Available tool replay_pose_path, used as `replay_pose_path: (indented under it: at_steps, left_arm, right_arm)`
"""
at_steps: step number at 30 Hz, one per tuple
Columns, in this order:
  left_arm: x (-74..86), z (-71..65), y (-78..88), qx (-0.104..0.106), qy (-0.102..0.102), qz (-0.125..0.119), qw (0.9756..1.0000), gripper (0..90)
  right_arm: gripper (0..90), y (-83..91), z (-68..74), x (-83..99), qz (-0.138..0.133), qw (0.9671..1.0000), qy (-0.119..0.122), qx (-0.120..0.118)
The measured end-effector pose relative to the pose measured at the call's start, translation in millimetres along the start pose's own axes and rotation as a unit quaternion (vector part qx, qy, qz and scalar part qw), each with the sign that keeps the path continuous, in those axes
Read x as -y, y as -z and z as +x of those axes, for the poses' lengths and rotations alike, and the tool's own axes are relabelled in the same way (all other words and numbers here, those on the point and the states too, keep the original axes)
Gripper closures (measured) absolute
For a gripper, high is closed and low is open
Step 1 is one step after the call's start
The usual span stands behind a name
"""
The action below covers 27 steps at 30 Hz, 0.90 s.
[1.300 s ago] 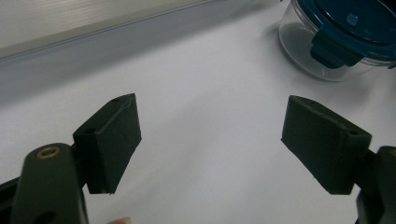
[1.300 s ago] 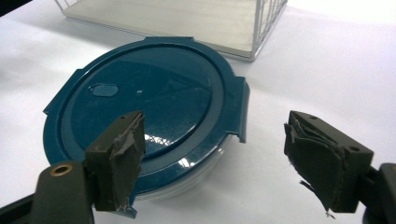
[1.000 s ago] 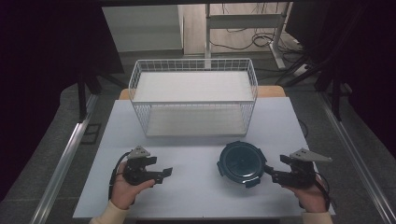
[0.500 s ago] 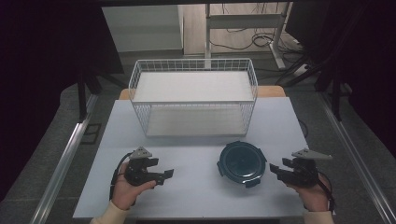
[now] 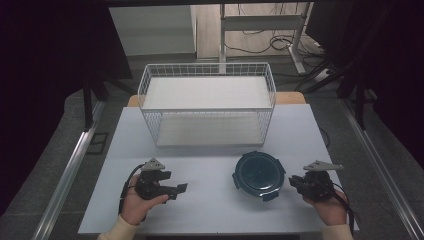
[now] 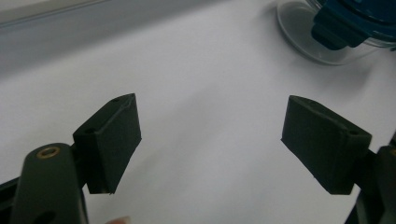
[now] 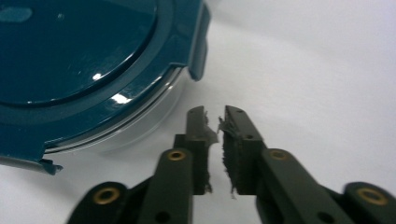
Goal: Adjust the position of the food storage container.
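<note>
On the table (image 5: 210, 200), left hand-held gripper (image 5: 176, 189) gapes empty; right hand-held gripper (image 5: 293, 182) rests closed, empty.

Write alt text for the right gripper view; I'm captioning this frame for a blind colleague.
The right gripper, its two black jaws nearly closed on nothing, rests just off the rim of a round container with a dark teal lid. Both are on a white table, and one of the lid's latch tabs hangs down above the jaw tips.
</note>
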<state>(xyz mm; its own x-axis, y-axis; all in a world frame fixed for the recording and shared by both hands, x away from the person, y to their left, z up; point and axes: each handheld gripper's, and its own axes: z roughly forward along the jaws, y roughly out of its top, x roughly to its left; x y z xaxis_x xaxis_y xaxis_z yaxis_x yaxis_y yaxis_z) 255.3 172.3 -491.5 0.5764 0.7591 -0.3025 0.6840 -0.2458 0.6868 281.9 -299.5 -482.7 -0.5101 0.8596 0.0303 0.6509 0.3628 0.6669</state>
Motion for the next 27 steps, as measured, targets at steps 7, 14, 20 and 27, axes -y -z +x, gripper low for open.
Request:
replay_pose_path:
  at_steps: [7, 14, 20, 27]
  left_arm:
    - [0.2, -0.2, -0.8, -0.002, 0.0, 0.002, 1.0, 19.2]
    - [0.2, 0.3, -1.0, 0.021, 0.009, 0.001, 0.9997, 19.2]
    - [0.4, 2.0, -1.1, 0.018, 0.012, 0.0, 0.9998, 19.3]
    - [0.9, 1.6, -2.4, 0.012, 0.011, 0.002, 0.9999, 19.2]
  right_arm:
    - [88.9, -9.5, 7.6, -2.2, 0.015, 0.9997, 0.017, -0.009]
    - [89.1, -14.9, 15.8, -2.8, 0.019, 0.9993, 0.029, -0.015]
    - [89.5, -15.8, 20.1, -2.1, 0.017, 0.9991, 0.038, -0.009]
    - [89.6, -16.0, 21.9, -0.4, 0.01, 0.9991, 0.041, -0.008]
